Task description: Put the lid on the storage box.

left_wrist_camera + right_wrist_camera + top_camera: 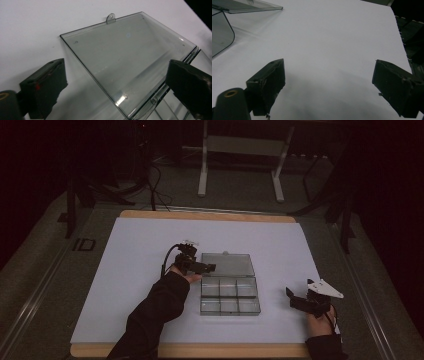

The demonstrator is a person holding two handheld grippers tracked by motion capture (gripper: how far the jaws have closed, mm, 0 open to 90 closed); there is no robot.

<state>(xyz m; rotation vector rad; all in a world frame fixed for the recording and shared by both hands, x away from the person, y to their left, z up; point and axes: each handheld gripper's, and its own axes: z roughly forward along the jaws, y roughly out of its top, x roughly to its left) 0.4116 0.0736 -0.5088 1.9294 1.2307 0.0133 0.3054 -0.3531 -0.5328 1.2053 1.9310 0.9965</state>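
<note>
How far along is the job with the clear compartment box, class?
Done: the box lies open, its lid folded back flat on the white sheet. In hand: nothing; the left tool hangs open by the lid, the right tool open, apart. Left: compartments look empty; further steps unclear.

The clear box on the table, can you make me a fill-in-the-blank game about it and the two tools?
1. The lid of the clear box is ____.
2. The box has ____ compartments.
3. The tool nearest the lid is the ____ tool.
4. The right tool has its jaws ____, above the white table cover.

Missing words: open; six; left; open
</note>
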